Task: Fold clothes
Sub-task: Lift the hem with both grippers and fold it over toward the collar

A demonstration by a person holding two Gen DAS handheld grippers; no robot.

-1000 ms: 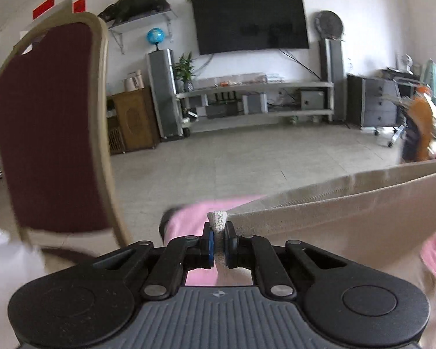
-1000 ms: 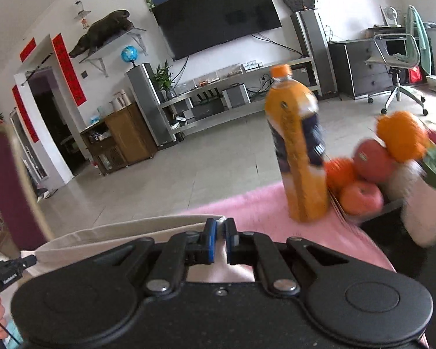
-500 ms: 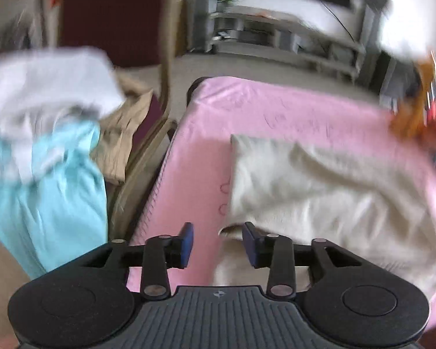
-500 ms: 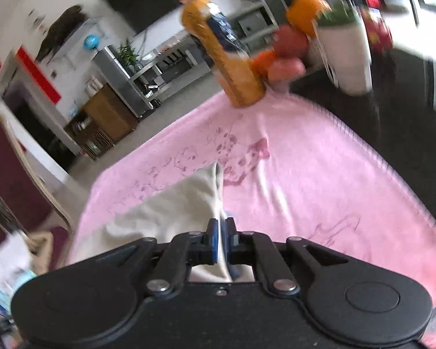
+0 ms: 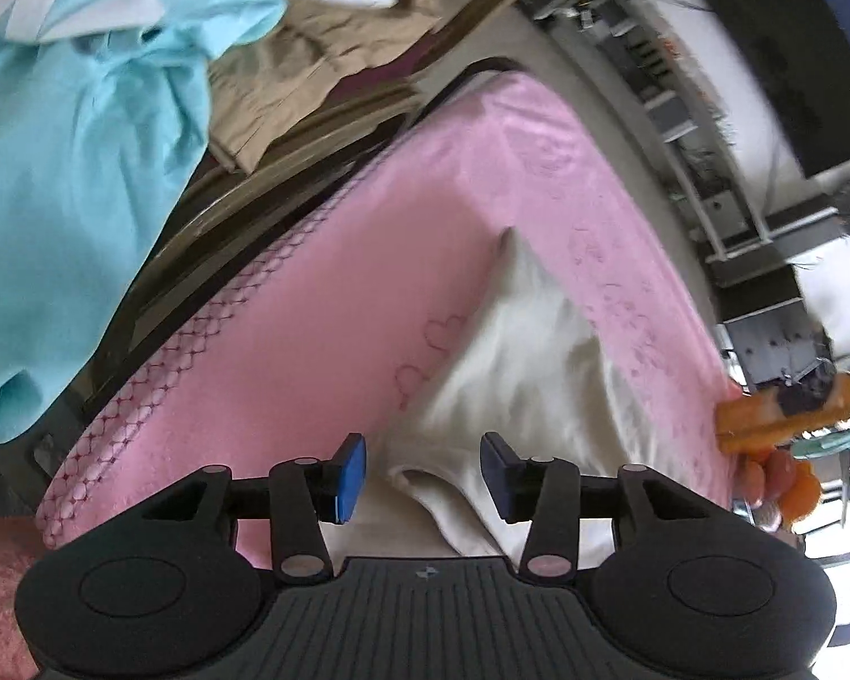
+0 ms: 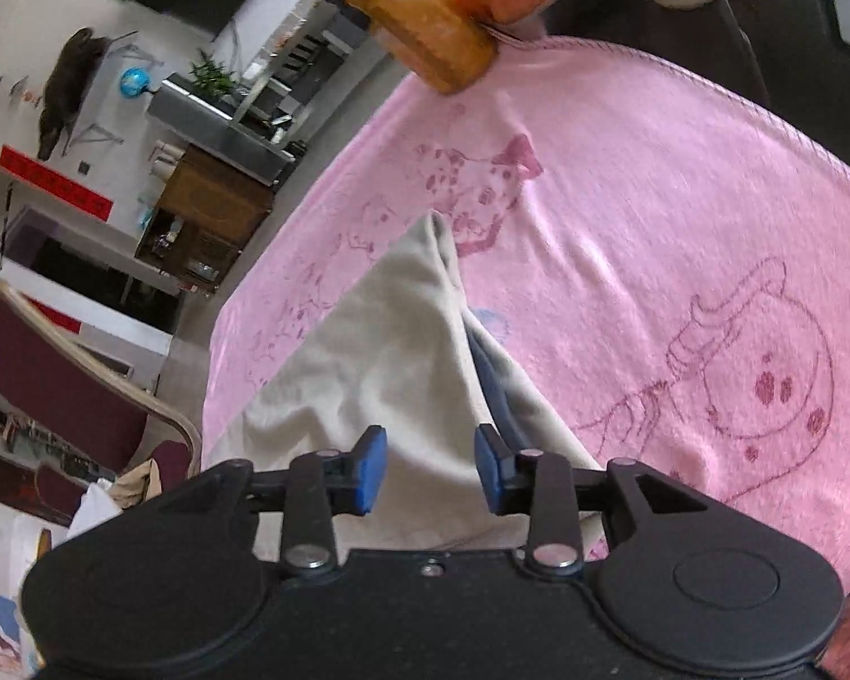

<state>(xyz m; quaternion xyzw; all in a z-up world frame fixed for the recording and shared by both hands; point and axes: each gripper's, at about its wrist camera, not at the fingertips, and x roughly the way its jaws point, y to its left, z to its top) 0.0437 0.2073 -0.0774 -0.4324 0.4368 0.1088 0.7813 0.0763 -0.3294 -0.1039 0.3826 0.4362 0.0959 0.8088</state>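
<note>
On the fuzzy pink cartoon-printed towel [image 6: 680, 215], a soft cream garment [image 6: 379, 351] lies creased, both hand-held grippers [image 5: 423, 470] [image 6: 429, 470] gaping empty.

Both views are bright with daylight. In the left wrist view, windows at 4 o'clock are blown out to white. Fisheye bending curves the room's straight lines toward the rims, and the corners go black. Motion blur smears the blue shirt [image 5: 79, 130] at 10 o'clock and the orange bottle [image 6: 391, 5] at 12 o'clock in the right wrist view. The pink towel [image 6: 680, 215] is evenly lit, its shadows soft.
</note>
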